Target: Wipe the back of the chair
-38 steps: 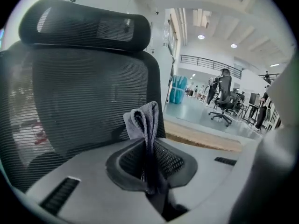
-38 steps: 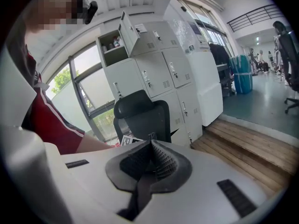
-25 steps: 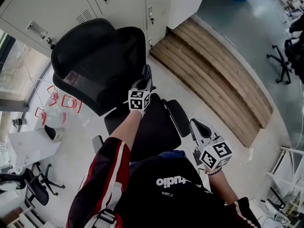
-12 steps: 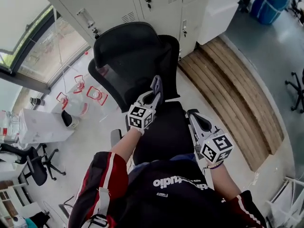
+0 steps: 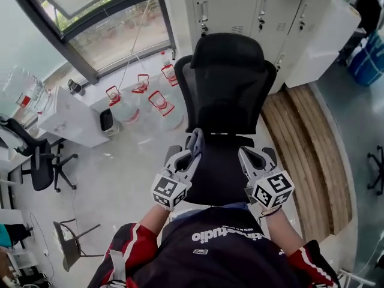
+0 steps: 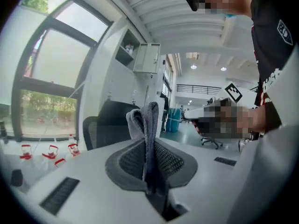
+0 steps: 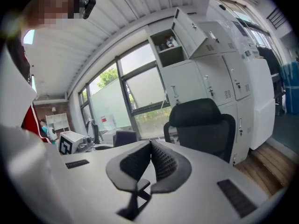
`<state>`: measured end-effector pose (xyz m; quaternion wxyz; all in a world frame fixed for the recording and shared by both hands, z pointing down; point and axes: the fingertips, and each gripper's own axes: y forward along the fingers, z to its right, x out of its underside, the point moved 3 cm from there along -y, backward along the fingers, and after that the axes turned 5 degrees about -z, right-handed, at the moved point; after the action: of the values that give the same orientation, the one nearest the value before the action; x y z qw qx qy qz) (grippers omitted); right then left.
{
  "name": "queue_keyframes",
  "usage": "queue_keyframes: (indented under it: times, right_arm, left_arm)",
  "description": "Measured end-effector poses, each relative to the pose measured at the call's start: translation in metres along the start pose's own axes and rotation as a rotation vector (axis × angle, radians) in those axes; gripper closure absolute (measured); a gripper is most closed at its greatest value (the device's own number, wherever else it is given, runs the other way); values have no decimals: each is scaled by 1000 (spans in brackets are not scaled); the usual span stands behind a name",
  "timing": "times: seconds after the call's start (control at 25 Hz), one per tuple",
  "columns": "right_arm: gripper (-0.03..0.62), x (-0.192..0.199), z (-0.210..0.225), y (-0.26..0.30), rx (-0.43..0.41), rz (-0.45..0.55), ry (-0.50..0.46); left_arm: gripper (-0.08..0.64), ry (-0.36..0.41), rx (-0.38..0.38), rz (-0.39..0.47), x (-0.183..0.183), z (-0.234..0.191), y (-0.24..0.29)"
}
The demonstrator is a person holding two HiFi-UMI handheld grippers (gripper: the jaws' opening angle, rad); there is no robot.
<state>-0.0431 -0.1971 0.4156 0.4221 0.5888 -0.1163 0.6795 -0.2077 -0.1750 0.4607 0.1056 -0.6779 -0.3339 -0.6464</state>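
Wiping hasn't started as far as I can see. Of the 2, the left hand-held gripper (image 5: 189,156) is clamped on a grey cloth (image 6: 145,120) and hovers over the seat (image 5: 216,182), short of the backrest (image 5: 225,95). The right hand-held gripper (image 5: 247,158) is pinched shut with nothing in it. The chair (image 5: 223,110) stands on the floor (image 5: 132,161) just in front of the lockers (image 5: 240,5), seat toward the person, backrest upright, long axis running up to the headrest (image 5: 227,50). All the wiping is left.

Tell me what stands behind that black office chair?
Behind the chair stands a row of pale metal lockers, with wooden decking to one side and water jugs near the window. The lockers' lower parts, directly behind the chair, are covered.
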Motion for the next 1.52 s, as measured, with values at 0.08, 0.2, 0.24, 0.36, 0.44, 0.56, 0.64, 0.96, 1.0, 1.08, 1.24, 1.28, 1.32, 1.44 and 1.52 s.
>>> queue_keyframes:
  times: [0.08,0.2,0.24,0.36,0.44,0.56,0.64,0.96,1.0,1.08,1.24,1.28,1.32,1.44,1.52]
  right_arm:
    - [577,10,-49,-8,-15,-3,-19]
    - [577,23,-111,-29,-17,-3,-36]
    - [577,28,-128,-39,-16,-1,-37]
    - [577,46,-166,-74,-12,5,-30]
    - [577,55,-183,-96,-5,8,-36]
    - [577,61,-205,-128,4,17,-42]
    - [577,65,-215,-147,8,25,-43]
    - [577,95,-231,-237,11,65,-52]
    - [577,104,-231,-253,13,63,-50]
    - [577,122,-230,-284,23,58,-52]
    - [577,148,-234,-350,31,61,-72]
    - [577,155,-236,-366,30,66,-68]
    - [577,161,-240,-381,28,73,-59]
    - [577,182,-252,-427,23,92,-39]
    - [577,197,-260,-457,22,102,-30]
  left_arm:
    - [506,-14,-21,11,8,7,-55]
    - [506,-6,-45,44,12,20,-123]
    - [506,-3,-51,61,13,28,-142]
    - [506,11,-53,96,15,57,-187]
    - [506,20,-52,110,17,76,-208]
    - [506,-10,-59,135,18,98,-239]
    - [506,-30,-65,142,20,114,-255]
    - [506,-79,-50,175,25,201,-301]
    - [506,-84,-49,172,28,216,-306]
    - [506,-84,-56,161,37,249,-316]
    - [506,-71,-54,150,49,321,-334]
    - [506,-65,-50,144,53,338,-339]
    - [505,-61,-48,138,57,355,-343]
    - [506,-73,-36,123,70,404,-357]
    - [506,-76,-27,122,78,437,-367]
